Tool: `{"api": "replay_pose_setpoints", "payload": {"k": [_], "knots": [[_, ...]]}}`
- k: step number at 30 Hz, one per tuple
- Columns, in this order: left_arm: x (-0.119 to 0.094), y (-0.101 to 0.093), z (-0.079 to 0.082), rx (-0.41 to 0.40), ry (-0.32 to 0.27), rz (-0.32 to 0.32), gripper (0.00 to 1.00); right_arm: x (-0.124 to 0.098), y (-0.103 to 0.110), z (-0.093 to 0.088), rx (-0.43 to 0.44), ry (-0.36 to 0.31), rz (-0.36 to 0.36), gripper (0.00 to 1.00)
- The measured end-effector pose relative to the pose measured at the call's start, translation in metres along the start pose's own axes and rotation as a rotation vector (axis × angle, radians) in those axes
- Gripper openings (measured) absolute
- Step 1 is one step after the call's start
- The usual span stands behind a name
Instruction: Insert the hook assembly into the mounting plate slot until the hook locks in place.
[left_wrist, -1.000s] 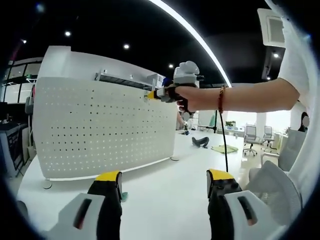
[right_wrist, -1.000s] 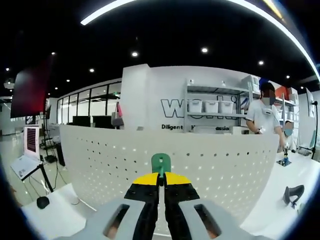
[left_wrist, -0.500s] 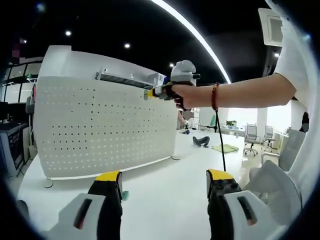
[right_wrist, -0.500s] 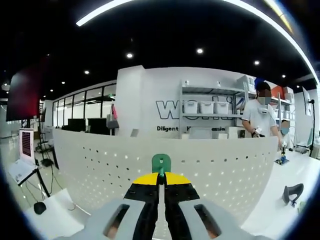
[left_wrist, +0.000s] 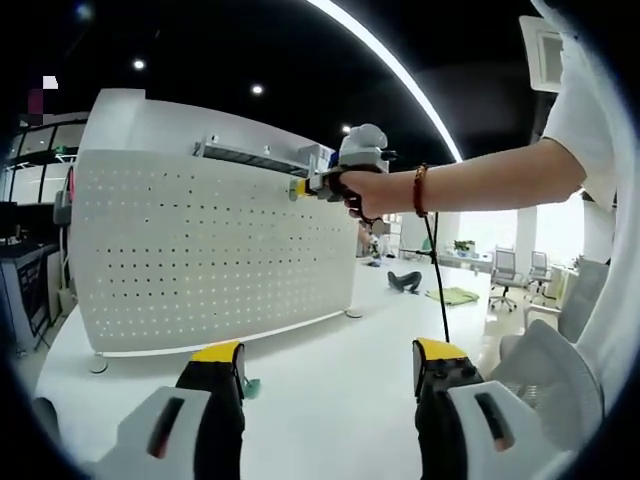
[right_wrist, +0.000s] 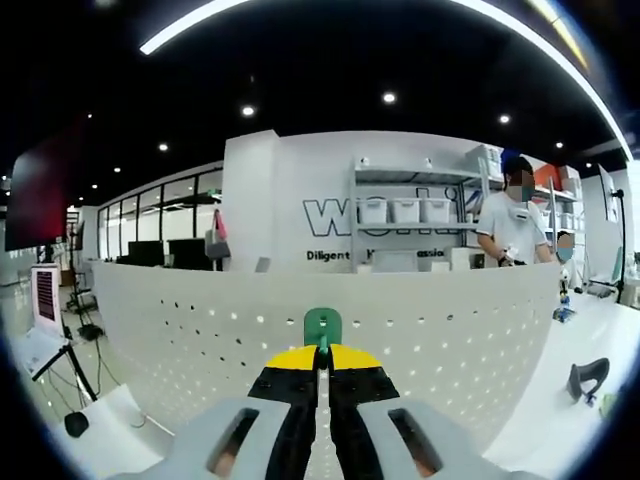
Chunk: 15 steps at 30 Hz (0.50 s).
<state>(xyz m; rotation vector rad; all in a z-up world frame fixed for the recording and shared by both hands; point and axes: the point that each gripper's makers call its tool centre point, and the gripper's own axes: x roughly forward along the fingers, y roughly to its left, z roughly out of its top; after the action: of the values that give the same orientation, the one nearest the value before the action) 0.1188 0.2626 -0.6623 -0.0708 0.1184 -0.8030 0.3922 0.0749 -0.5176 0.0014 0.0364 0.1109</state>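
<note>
White pegboard (left_wrist: 210, 250) upright, right gripper (left_wrist: 305, 187) raised, pinching green hook (right_wrist: 322, 325), left gripper (left_wrist: 330, 365) spread.

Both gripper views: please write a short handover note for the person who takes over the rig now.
Right gripper: jaws shut on the green hook, raised near the top edge of the white perforated plate; it also shows in the left gripper view.
Left gripper: jaws open, holding nothing, low over the white table.
Plate stands upright on the table.
Done: hook picked up and brought to the plate.
Left: seat the hook in a slot until it locks. Whether it touches the plate, I cannot tell.
</note>
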Motion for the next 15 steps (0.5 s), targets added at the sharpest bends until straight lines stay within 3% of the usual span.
{"api": "replay_pose_setpoints", "payload": {"k": [15], "knots": [[-0.002,0.009,0.004,0.004,-0.002,0.017,0.71,0.016,0.001,-0.008,0.016,0.031,-0.001,0.01]]}}
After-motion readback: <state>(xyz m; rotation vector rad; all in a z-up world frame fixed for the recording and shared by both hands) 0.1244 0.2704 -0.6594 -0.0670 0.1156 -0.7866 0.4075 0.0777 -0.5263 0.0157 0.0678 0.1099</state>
